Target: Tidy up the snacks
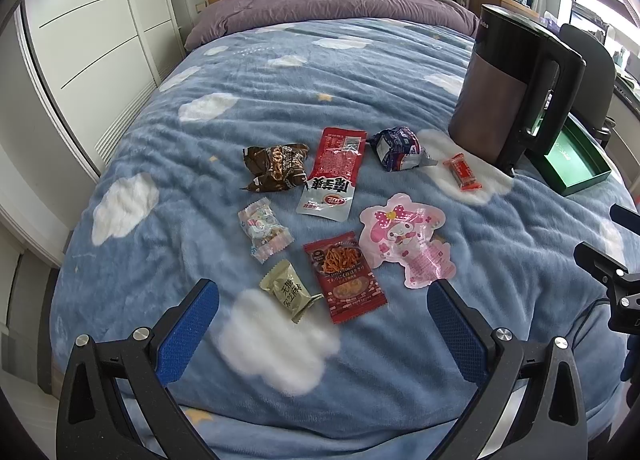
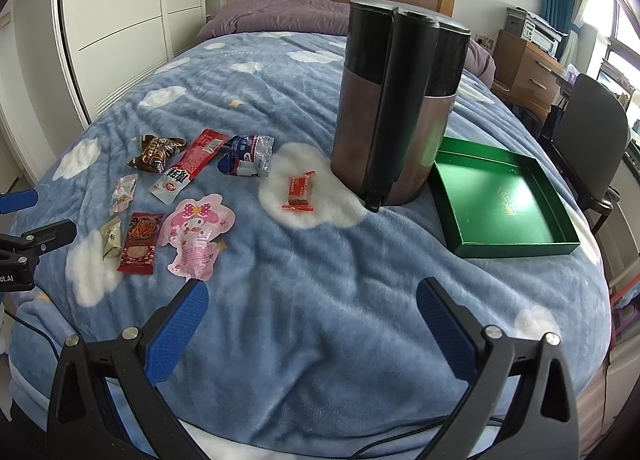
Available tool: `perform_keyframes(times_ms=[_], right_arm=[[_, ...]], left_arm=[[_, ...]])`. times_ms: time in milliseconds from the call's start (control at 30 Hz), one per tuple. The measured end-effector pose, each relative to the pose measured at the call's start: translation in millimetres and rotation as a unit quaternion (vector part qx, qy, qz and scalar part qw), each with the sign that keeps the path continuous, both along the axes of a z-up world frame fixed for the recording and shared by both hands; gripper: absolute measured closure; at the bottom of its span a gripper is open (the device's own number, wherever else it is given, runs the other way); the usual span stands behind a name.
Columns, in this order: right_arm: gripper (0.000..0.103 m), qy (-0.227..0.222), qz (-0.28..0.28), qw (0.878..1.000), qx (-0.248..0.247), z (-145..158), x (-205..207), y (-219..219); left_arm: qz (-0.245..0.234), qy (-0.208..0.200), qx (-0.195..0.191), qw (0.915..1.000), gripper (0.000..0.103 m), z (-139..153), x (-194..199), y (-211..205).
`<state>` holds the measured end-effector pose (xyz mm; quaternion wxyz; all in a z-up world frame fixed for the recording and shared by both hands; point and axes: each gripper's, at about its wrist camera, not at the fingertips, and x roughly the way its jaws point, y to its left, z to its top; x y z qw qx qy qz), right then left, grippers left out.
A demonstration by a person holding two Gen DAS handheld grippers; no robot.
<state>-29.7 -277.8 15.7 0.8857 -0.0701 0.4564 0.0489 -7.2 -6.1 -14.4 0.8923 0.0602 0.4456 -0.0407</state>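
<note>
both our left gripper (image 1: 322, 302) and right gripper (image 2: 312, 300) hang spread wide and empty. the snacks (image 2: 180, 196) lie scattered left of the kettle (image 2: 396, 108), the green tray (image 2: 560, 206) right of it. we should pinch one packet by its edge, starting with the small red packet (image 2: 299, 190) nearest the kettle.

Daylight floods your bedroom scene from the windows (image 2: 612, 40) at the right, where the panes blow out to near white, while the blue blanket (image 2: 320, 300) stays evenly and brightly lit. You get soft, short shadows on the blanket and a dull sheen on the dark kettle (image 2: 384, 120). Both fisheye views bend the wardrobe (image 1: 100, 40) lines hard and fall to black at the corners, with slight softness toward the rim.
</note>
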Motion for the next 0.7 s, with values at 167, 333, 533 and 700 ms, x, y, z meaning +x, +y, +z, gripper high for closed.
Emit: perform_keyframes(times_ms=[167, 333, 533, 700], right_arm=[[0.000, 0.001, 0.000, 1.000, 0.000, -0.3, 0.0, 0.6], [0.000, 0.001, 0.000, 1.000, 0.000, -0.4, 0.2, 1.9], [0.000, 0.001, 0.000, 1.000, 0.001, -0.6, 0.6, 3.4], [0.000, 0.002, 0.001, 1.000, 0.002, -0.8, 2.8, 4.0]], left_arm=[[0.000, 0.000, 0.000, 1.0000, 0.001, -0.6, -0.8, -0.3], [0.000, 0.001, 0.000, 1.0000, 0.001, 0.6, 1.3, 0.2], [0.000, 0.002, 0.000, 1.0000, 0.001, -2.2, 0.0, 0.0], [0.002, 0.003, -0.002, 1.0000, 0.001, -5.9, -2.4, 0.9]])
